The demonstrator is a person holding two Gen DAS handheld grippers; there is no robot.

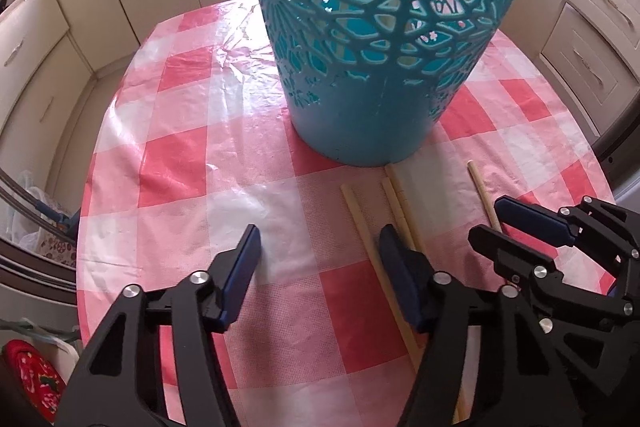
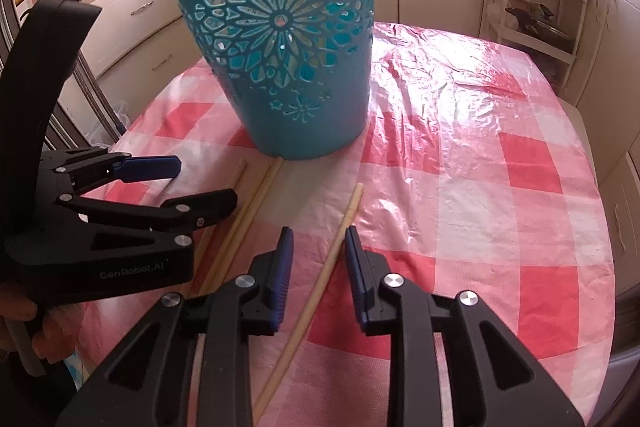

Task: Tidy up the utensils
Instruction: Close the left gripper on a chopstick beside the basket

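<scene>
While both tongs gape — right tongs (image 2: 316,251) straddle a chopstick (image 2: 320,275) — left tongs (image 1: 318,247) idle.

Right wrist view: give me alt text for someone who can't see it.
The right tool, open, straddles one chopstick lying on a pink checked tablecloth. A teal cut-out basket stands beyond, with the open left tool over more chopsticks.

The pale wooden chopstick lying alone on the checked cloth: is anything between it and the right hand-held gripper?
Nothing visible. The right hand-held gripper is open with its fingers on either side of the pale wooden chopstick; only the pink checked plastic tablecloth lies beneath.
</scene>
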